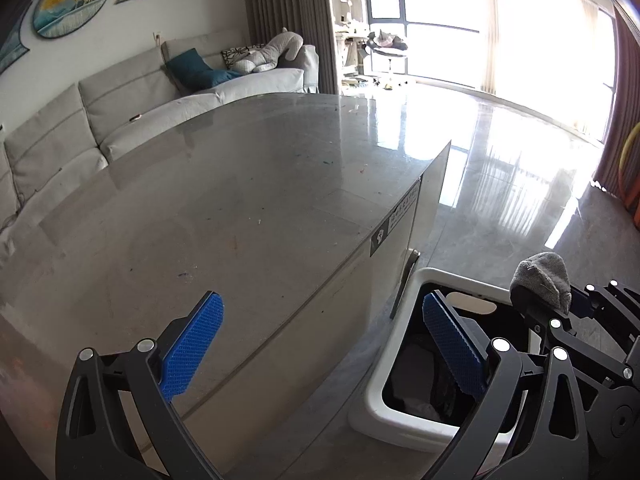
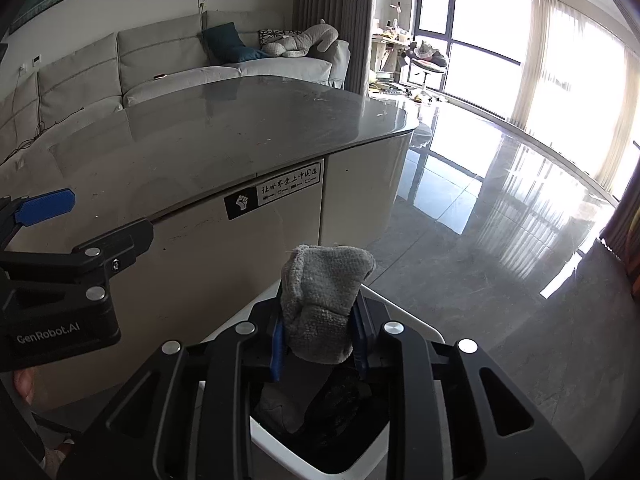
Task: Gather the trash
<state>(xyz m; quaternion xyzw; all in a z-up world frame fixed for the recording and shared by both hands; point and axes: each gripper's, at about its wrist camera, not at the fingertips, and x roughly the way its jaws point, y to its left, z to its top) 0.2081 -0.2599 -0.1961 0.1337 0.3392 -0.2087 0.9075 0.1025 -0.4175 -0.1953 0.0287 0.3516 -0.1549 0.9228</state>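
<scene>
While standing on the floor beside the counter, white bin [image 1: 394,364] holding dark, crumpled stuff, hard to tell apart. Grey tabletop [image 1: 224,184] lying bare and faintly scuffed, with a pale sofa [image 1: 120,100] behind it, a glossy floor [image 2: 500,248] catching light from tall windows [image 2: 480,28]. Right gripper [image 2: 320,344] gripping a grey cloth [image 2: 322,300] between narrowly set blue fingers [image 2: 277,350], hanging just above the bin's mouth. Left gripper [image 1: 320,344] standing wide apart and holding nothing, one finger over the tabletop, the other over the bin.
</scene>
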